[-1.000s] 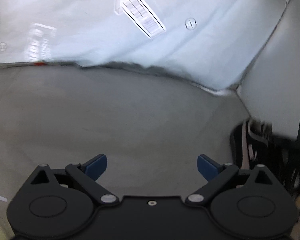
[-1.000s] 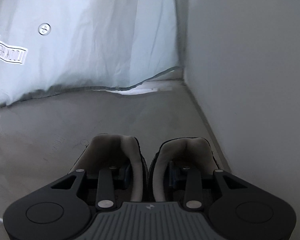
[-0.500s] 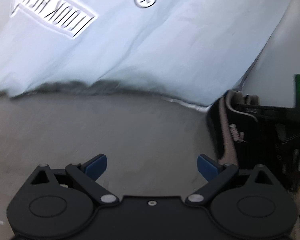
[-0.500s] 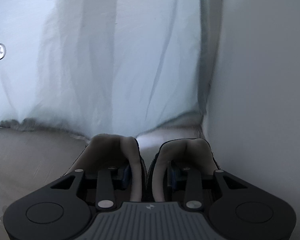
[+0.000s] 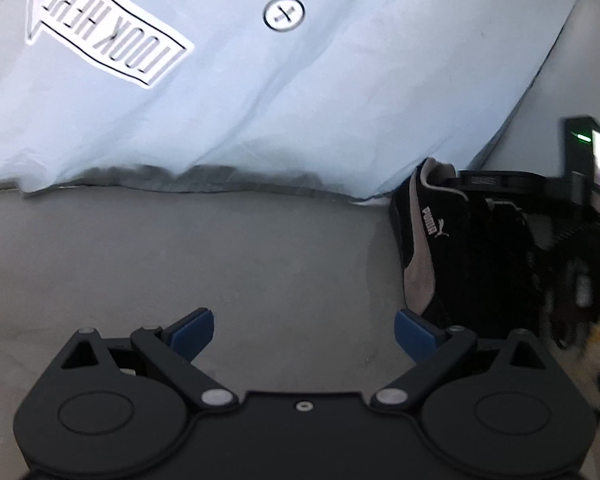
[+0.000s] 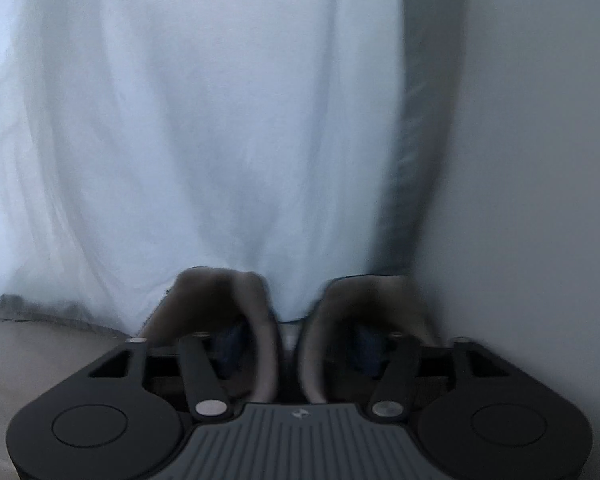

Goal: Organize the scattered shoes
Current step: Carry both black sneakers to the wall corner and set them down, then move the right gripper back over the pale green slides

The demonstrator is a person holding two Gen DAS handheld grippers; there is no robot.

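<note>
Carrying both shoes [image 6: 288, 344] into the corner, my right gripper [image 6: 290, 338] is opening off their soft inner collars.

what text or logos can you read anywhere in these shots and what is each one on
"LOOK HERE": inside an arrow outline printed on the pale blue cloth, seen upside down.
"PUMA": with the leaping cat logo, on the side of the black shoe.
Circled cross mark: a sign on the same cloth, no letters.
Small emblem on the right tool's grey body: too small to read.
Strip behind the shoe's collar: too blurred.
</note>
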